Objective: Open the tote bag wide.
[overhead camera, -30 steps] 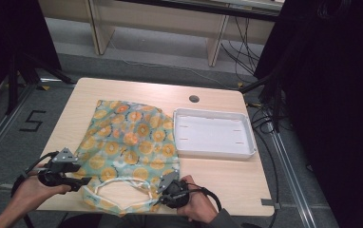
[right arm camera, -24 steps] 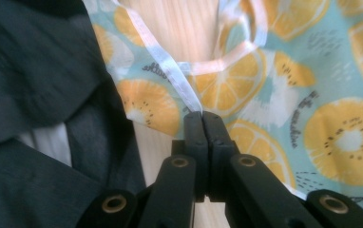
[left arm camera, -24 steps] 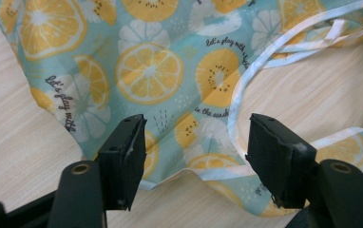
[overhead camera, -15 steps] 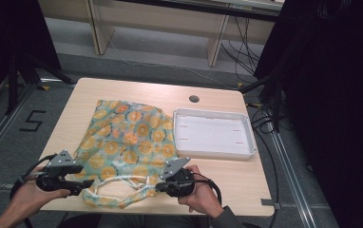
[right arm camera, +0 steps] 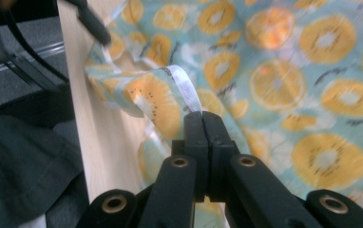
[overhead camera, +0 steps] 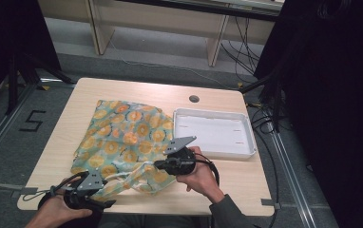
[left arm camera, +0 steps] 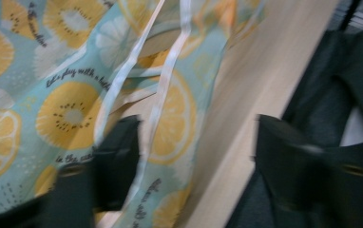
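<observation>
While the light wood table [overhead camera: 236, 180] sits on grey floor with dark curtains at the sides, a fruit-print bag [overhead camera: 122, 137] lies spread on its left half, beside a white tray [overhead camera: 246, 153]. Right claw [right arm camera: 203, 116] is clamped tight on the bag's pale strap [right arm camera: 185, 85], lifting it off the table at the bag's near edge. Left claw [left arm camera: 196, 142] hangs at the table's front edge with jaws apart, straddling the bag's near corner and a second strap, not pressing on it. Bag is thin, wrinkled cloth, teal with orange and kiwi slices; tray is rectangular, shallow, hard plastic.
</observation>
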Motion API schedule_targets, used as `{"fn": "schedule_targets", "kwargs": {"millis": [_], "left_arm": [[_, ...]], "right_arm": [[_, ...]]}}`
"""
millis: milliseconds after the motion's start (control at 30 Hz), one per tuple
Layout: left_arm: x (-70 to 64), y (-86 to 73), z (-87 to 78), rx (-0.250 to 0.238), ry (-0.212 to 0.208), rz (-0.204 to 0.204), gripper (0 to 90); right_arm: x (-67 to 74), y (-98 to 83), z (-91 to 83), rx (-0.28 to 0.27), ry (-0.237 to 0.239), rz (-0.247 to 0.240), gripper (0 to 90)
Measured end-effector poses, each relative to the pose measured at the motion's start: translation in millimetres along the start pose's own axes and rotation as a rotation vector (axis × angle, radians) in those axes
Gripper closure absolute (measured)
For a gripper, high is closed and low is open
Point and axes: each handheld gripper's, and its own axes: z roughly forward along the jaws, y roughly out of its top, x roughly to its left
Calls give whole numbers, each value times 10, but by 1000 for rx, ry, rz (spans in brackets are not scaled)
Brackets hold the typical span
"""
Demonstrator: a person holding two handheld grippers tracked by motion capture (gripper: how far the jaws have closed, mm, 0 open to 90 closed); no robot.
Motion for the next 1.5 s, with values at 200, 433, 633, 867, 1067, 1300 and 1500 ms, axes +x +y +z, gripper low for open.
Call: {"fn": "schedule_targets", "kwargs": {"millis": [200,433,633,867,1067,1300,1500], "left_arm": [[192,-14,-119,-31,88,-2,865],[405,226,-457,-102,149,32,897],[853,701,-622,-117,303,40,897],[1461,938,-131,-45,338,-71,897],[1698,965,174,-7,352,-108,897],[1829,954,233,25,362,-125,897],[1832,945,246,29,355,-128,896]], "right_arm": [[-89,128,-64,-37,-10,-2,900],[-230,206,-54,-31,-46,14,900],[-484,338,54,-42,-121,54,900],[-730,343,380,78,-231,88,879],[-637,295,374,97,-302,85,546],[-269,357,159,1,-185,-20,520],[-137,312,400,124,-191,-99,520]]}}
